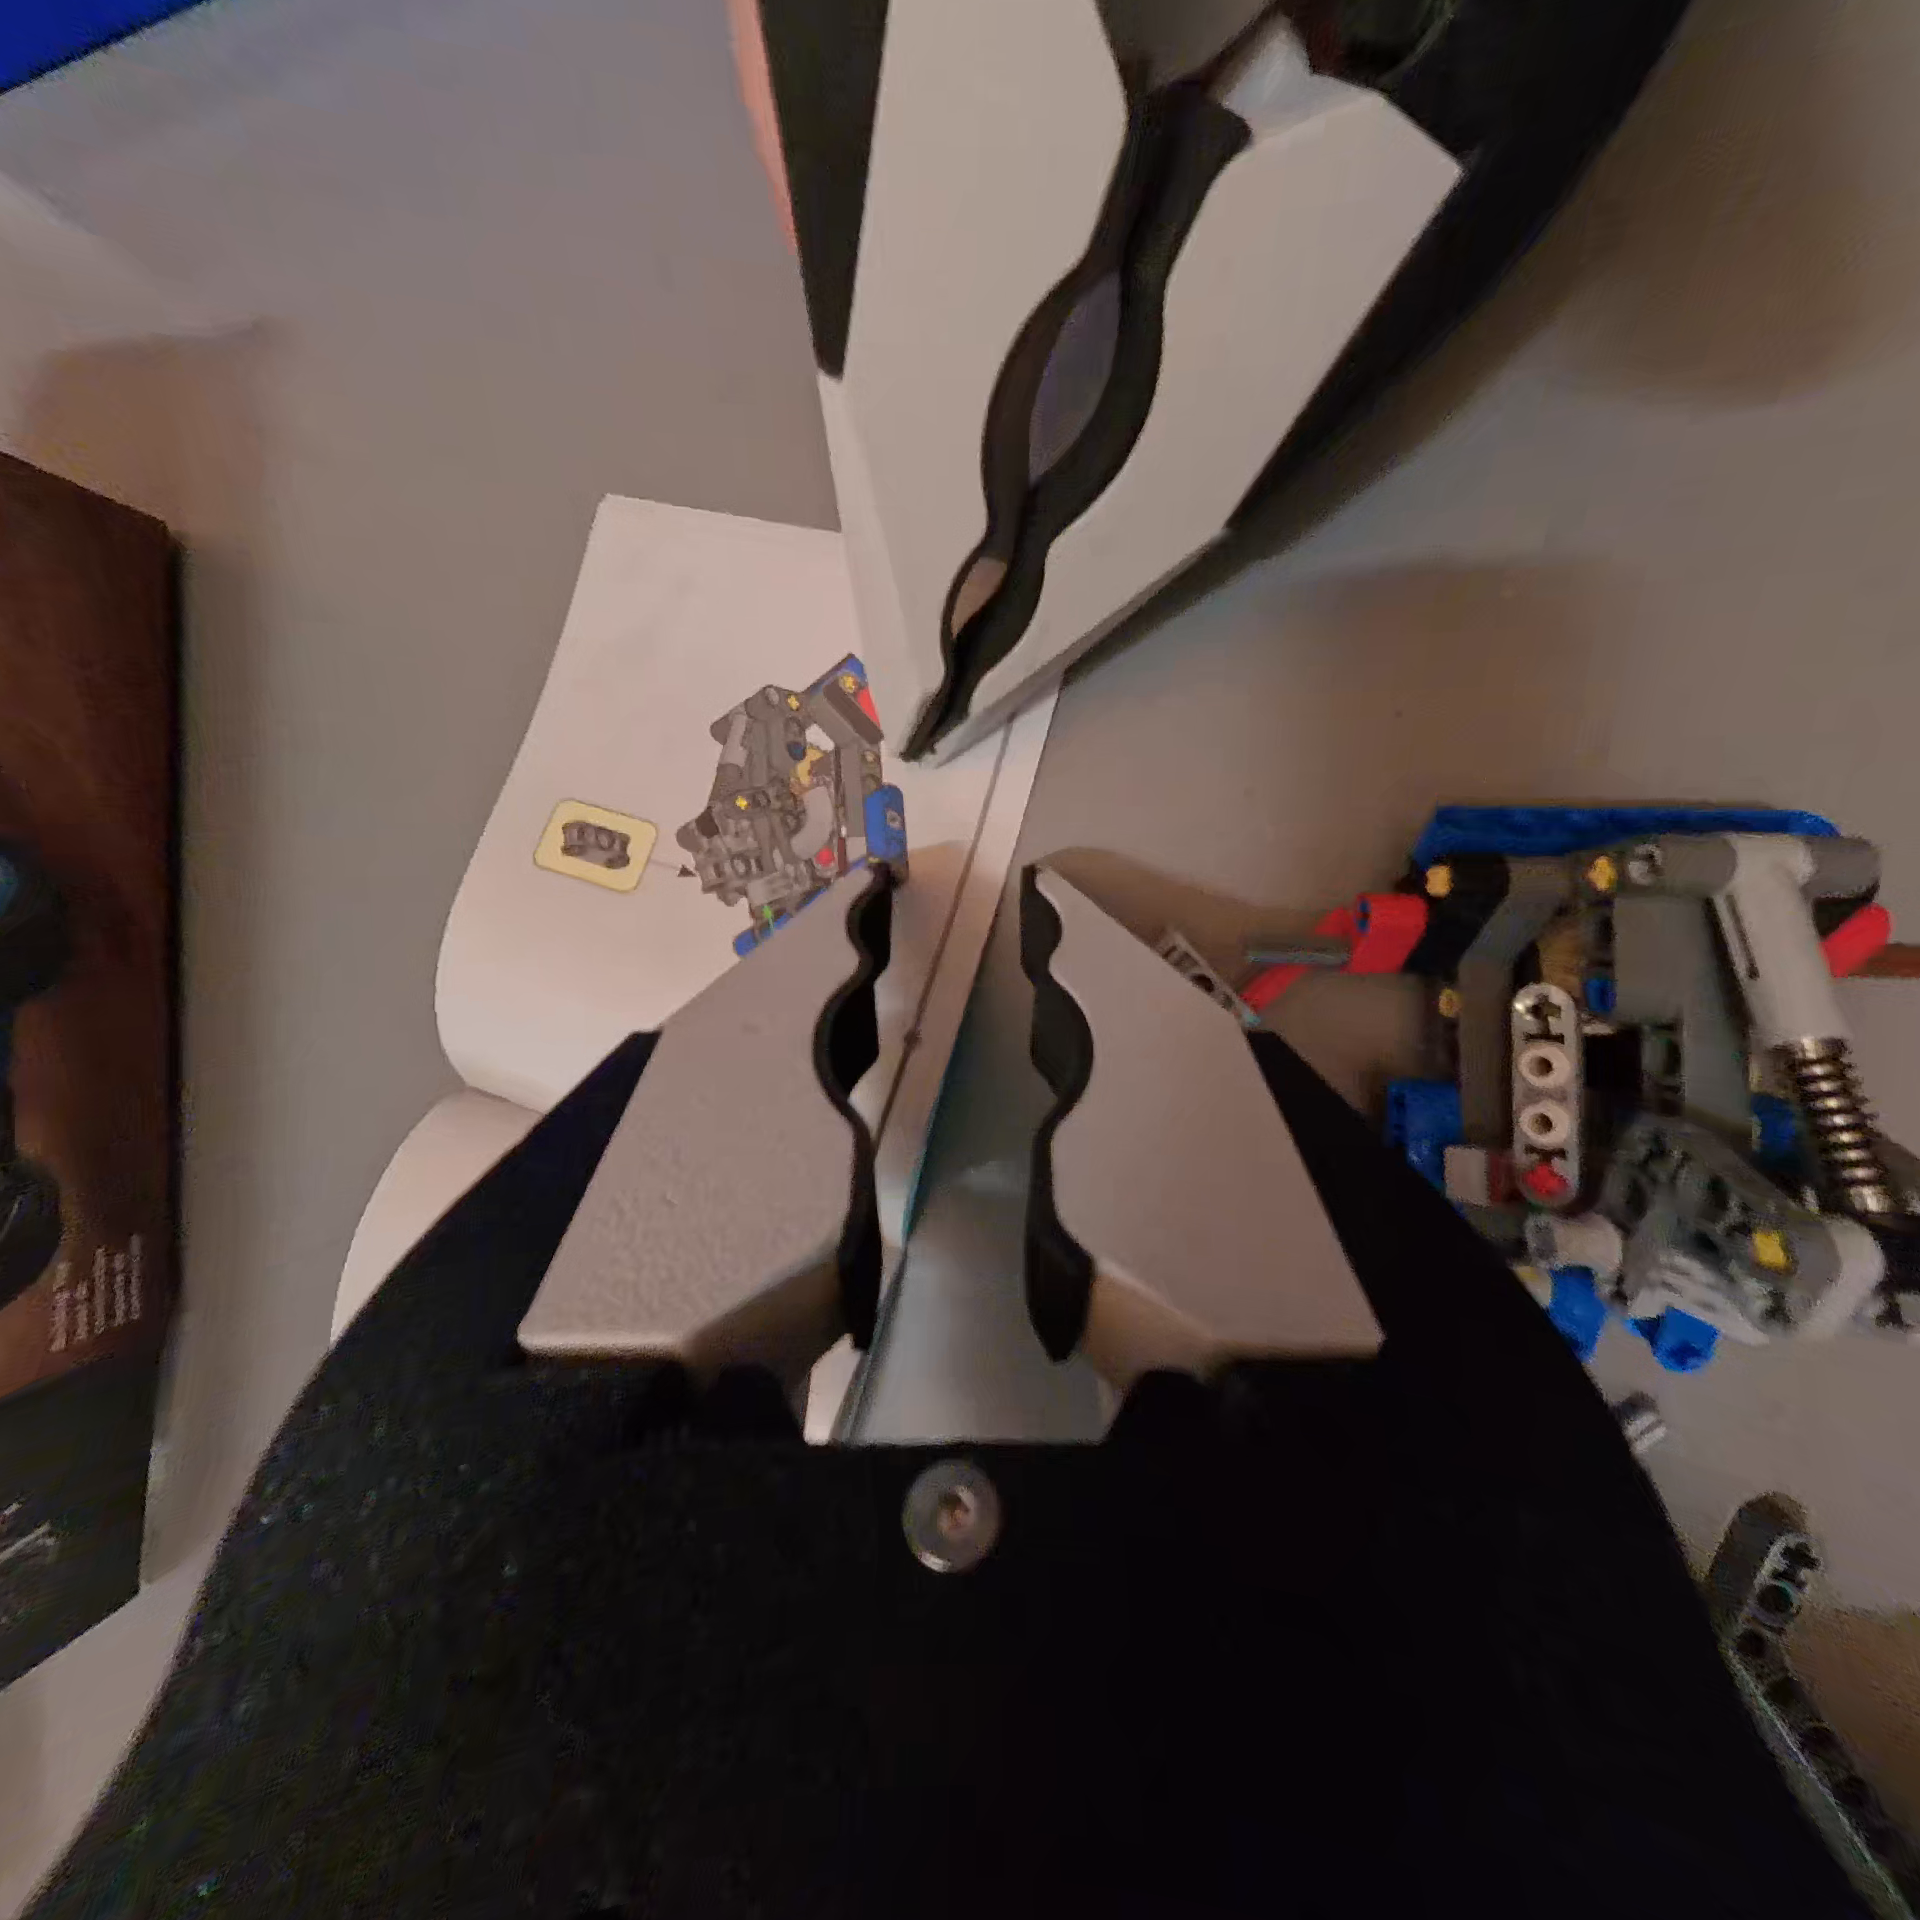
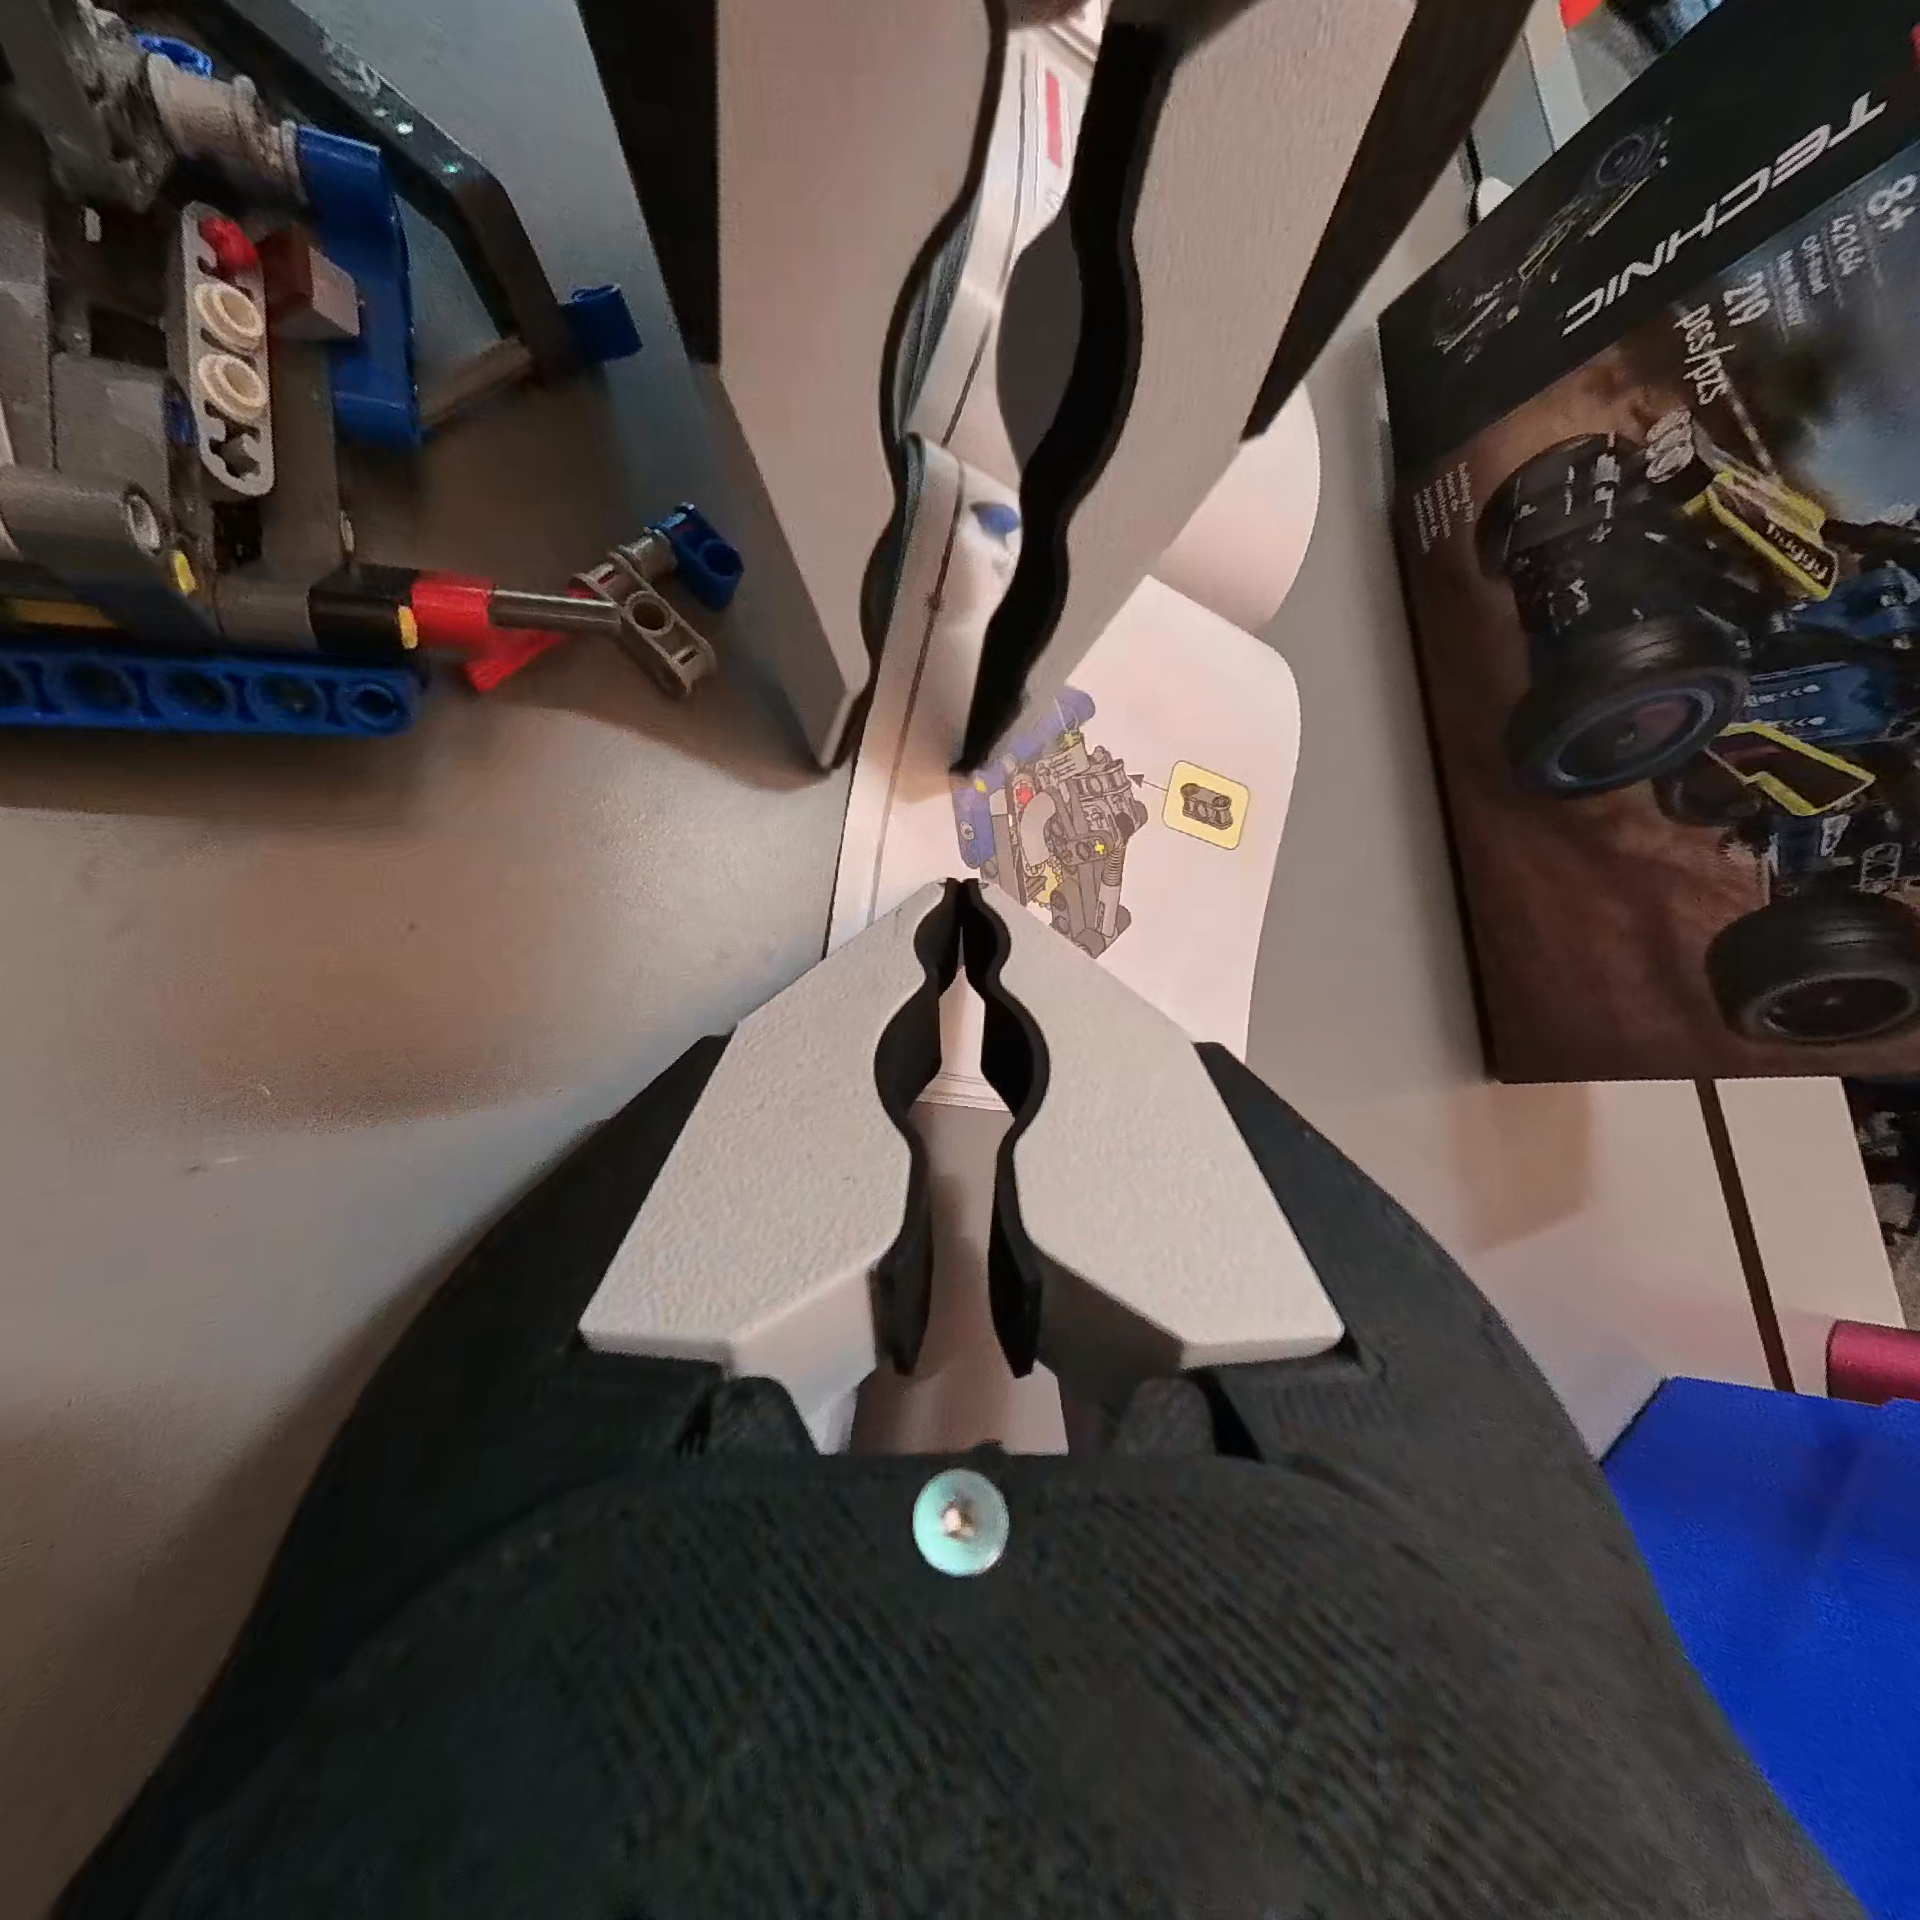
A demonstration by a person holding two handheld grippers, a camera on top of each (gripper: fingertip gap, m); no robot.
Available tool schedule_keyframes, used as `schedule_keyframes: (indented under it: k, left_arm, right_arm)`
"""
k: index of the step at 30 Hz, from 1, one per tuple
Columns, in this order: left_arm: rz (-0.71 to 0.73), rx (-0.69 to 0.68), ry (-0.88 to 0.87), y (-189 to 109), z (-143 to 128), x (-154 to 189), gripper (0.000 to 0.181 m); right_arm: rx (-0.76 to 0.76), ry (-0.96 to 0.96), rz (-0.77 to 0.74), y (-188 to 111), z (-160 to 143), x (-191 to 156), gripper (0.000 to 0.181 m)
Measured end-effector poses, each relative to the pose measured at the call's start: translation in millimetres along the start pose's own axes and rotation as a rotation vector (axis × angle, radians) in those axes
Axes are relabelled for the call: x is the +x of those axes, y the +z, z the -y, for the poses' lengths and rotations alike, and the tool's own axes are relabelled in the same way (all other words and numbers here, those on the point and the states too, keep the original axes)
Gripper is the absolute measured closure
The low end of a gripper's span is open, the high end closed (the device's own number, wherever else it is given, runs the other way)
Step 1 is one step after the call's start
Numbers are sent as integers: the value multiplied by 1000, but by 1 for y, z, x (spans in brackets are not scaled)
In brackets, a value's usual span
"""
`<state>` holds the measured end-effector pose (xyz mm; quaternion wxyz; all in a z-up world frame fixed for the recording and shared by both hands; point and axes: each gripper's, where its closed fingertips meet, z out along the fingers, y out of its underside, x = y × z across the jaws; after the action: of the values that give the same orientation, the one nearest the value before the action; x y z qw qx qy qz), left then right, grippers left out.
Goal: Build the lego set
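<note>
Left wrist view: the left gripper (image 1: 956,883) is spread over the booklet (image 1: 665,665); the right gripper (image 2: 961,885), pressed together at twelve o'clock, is best kept off the diagram.

the half-built lego model (image 1: 1662,1060) runs off the right edge in the left wrist view, the set's box (image 2: 1704,582) is cropped at the right, and gripper fingers cover part of the instruction booklet (image 2: 1174,831).

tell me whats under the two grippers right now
The open instruction booklet lies on the table beneath both. The right gripper and left gripper hang over its centre fold and cover part of the printed build diagram; what the right-hand page holds is hidden.
</note>
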<state>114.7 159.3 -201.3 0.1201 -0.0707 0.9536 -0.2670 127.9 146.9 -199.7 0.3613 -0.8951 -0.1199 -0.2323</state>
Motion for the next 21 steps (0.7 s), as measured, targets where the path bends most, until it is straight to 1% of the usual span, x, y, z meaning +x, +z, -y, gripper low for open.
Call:
schedule_keyframes:
  k: [4, 5, 6, 9, 11, 13, 16, 18, 21]
  left_arm:
    - [4, -44, 35, 0, -1, 0, 168]
    - [-2, -51, 48, 0, -1, 2, 177]
    - [8, -53, 58, -1, 0, 2, 181]
    - [91, -68, 66, -6, 0, -10, 181]
    - [104, -41, 39, -8, 2, -13, 181]
    - [100, -23, 18, -10, 2, -14, 181]
    - [28, -15, 51, -9, 3, -1, 181]
    - [21, -49, 79, -5, 1, 2, 155]
    - [34, -82, 121, -1, -1, 0, 162]
  right_arm:
    - [28, 31, 2, 1, 1, 0, 181]
    - [37, 38, 5, 1, 1, 0, 181]
    - [43, 41, 8, 1, 1, 0, 181]
    - [45, 25, 2, 1, 2, 0, 181]
    - [45, 25, 3, 1, 2, 1, 181]
    - [60, 36, -3, 0, 2, 1, 181]
    - [58, 66, 14, 0, 1, 2, 181]
    - [46, 53, 16, 2, 1, 1, 181]
    - [44, 55, 13, 2, 2, 2, 181]
